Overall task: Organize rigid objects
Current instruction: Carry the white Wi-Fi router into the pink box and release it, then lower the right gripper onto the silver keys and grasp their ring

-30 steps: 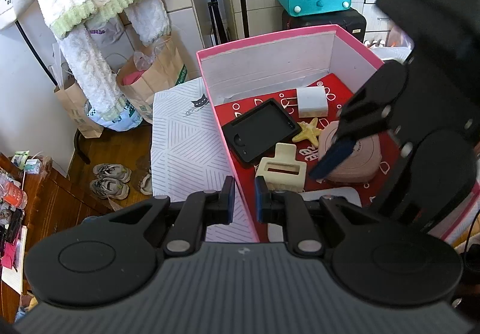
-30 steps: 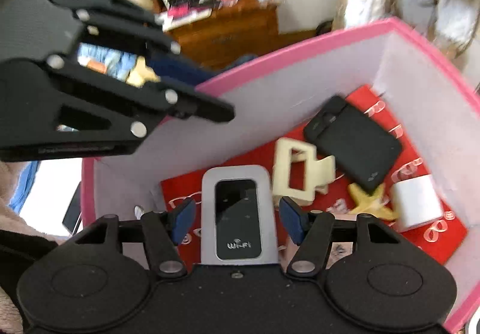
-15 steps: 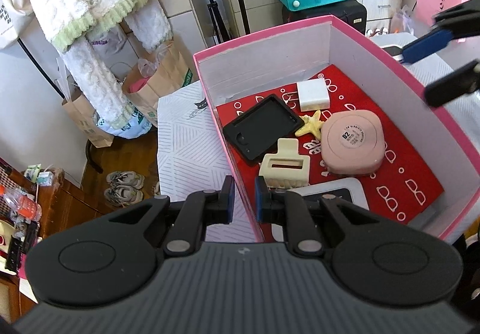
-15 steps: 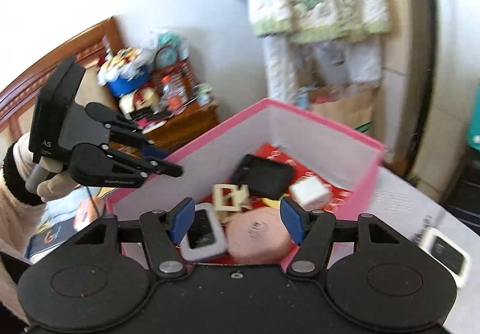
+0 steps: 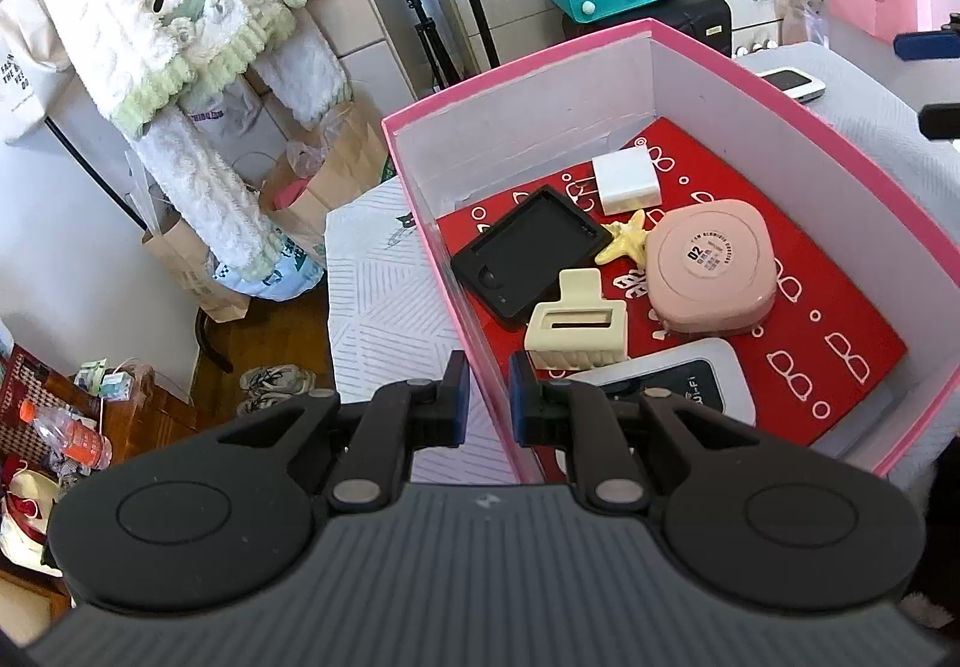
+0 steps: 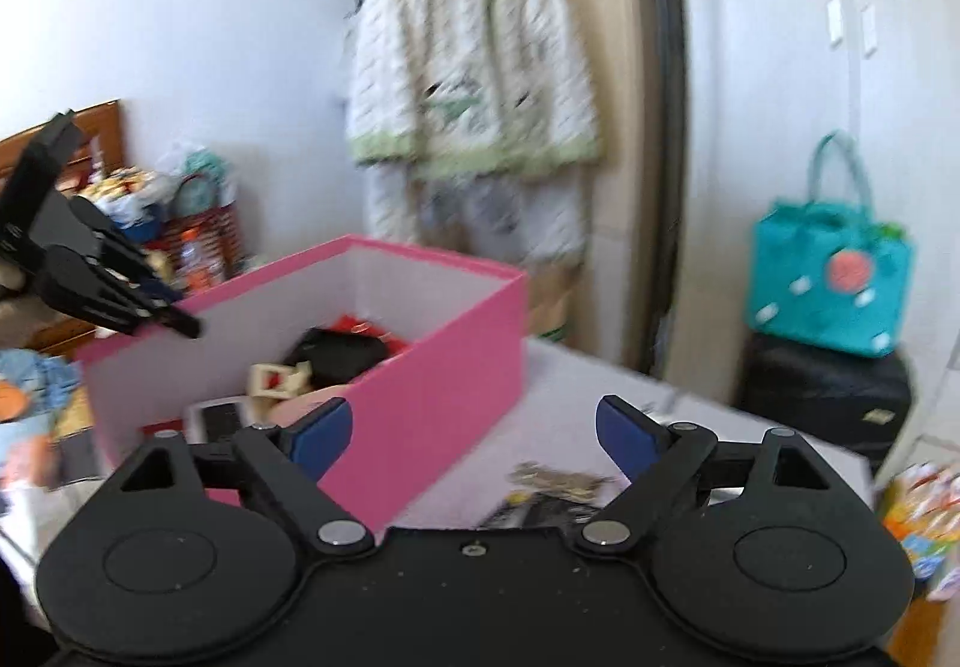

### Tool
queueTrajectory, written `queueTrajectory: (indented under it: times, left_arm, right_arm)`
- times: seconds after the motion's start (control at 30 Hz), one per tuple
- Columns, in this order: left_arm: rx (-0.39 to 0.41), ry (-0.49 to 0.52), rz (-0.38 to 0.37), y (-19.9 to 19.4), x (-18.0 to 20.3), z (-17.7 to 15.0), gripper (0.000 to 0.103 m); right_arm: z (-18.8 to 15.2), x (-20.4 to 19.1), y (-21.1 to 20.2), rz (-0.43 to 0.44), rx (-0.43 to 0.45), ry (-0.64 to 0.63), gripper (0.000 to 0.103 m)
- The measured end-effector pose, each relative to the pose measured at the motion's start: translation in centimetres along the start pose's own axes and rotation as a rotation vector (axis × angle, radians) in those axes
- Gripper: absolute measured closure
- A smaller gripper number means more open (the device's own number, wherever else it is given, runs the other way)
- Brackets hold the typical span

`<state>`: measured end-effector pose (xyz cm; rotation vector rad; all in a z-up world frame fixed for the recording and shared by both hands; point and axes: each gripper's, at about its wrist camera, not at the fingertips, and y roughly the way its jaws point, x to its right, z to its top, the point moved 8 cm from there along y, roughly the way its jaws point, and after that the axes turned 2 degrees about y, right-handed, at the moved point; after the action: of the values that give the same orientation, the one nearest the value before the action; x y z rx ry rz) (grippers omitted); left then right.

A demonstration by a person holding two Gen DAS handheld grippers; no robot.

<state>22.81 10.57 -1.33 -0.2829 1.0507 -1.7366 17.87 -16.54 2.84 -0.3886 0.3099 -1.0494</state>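
While my left gripper [image 5: 485,391] stays pinched shut on the pink box [image 5: 798,103] wall and my empty right gripper [image 6: 467,430] is opening near the table's edge, I risk tipping the box and spilling the router [image 5: 678,382] if I tug.

one pink box [image 5: 738,85], two routers [image 5: 690,385]

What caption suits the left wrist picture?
Left gripper clamps the pink box wall; inside lie clip, compact and router.
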Motion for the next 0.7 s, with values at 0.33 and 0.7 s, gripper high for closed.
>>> queueTrajectory:
  times: [0.33, 0.7]
  left_arm:
    - [0.006, 0.054, -0.016, 0.0, 0.4, -0.3, 0.09]
    - [0.011, 0.047, -0.023, -0.3, 0.4, -0.7, 0.09]
  right_arm:
    - [-5.6, -0.5, 2.3, 0.015, -0.254, 0.007, 0.036]
    - [-9.0, -0.9, 5.5, -0.005, -0.368, -0.01, 0.046]
